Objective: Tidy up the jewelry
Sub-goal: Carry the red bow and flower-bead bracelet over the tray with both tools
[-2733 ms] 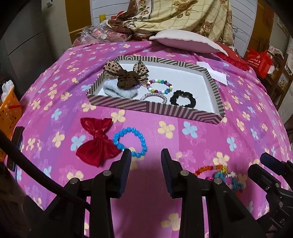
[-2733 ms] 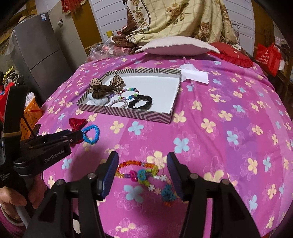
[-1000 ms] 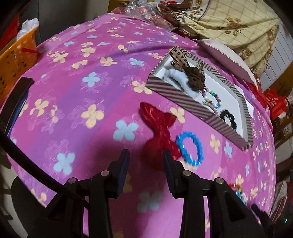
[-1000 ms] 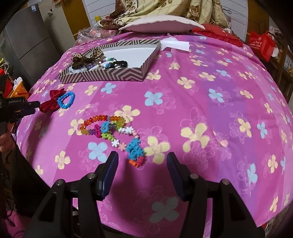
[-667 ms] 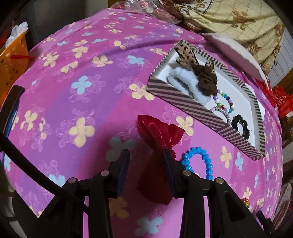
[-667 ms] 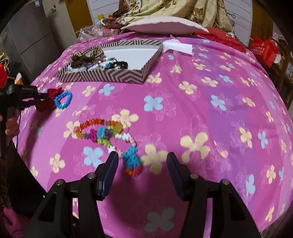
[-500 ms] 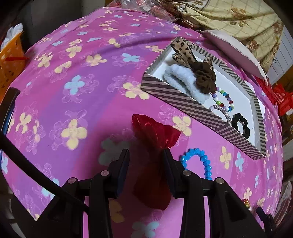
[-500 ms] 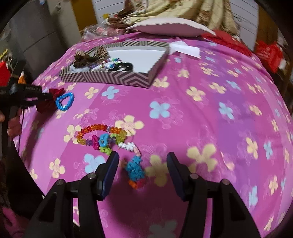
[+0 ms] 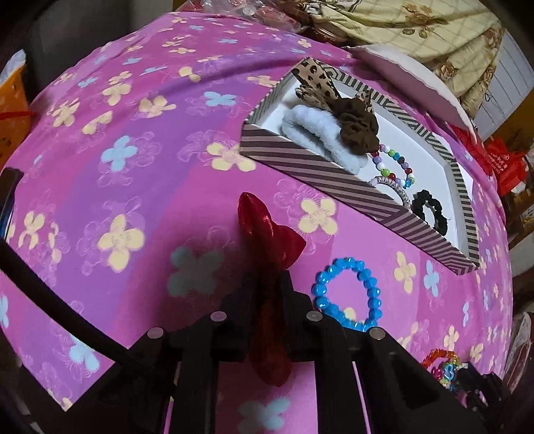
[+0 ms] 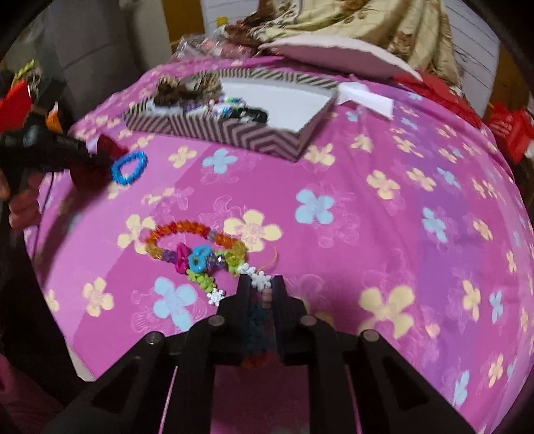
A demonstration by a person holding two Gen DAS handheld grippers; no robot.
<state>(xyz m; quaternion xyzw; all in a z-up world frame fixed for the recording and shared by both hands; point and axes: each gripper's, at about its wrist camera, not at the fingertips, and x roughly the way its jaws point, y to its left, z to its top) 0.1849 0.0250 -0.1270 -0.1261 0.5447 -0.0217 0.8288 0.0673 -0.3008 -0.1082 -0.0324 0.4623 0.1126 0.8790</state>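
My left gripper [image 9: 267, 283] is shut on a red satin bow [image 9: 267, 233] lying on the pink flowered cloth. A blue bead bracelet [image 9: 348, 293] lies just right of it. The striped tray [image 9: 300, 160] beyond holds a leopard bow, a fluffy white band, a bead bracelet and a black scrunchie. My right gripper [image 10: 262, 290] is shut on the end of a multicoloured bead necklace [image 10: 197, 247], whose loop lies ahead to the left. The left gripper [image 10: 66, 150] with the red bow shows at the left of the right wrist view, with the tray [image 10: 233, 130] behind.
A pillow [image 10: 333, 53] and folded quilt [image 10: 350, 20] lie behind the tray. White paper [image 10: 367, 96] lies right of the tray. An orange basket [image 9: 10, 106] stands off the left edge. A red bag [image 10: 507, 130] sits at the far right.
Both grippers have closed: the left on the red bow, the right on the end of the bead necklace. Both moved forward onto their items.
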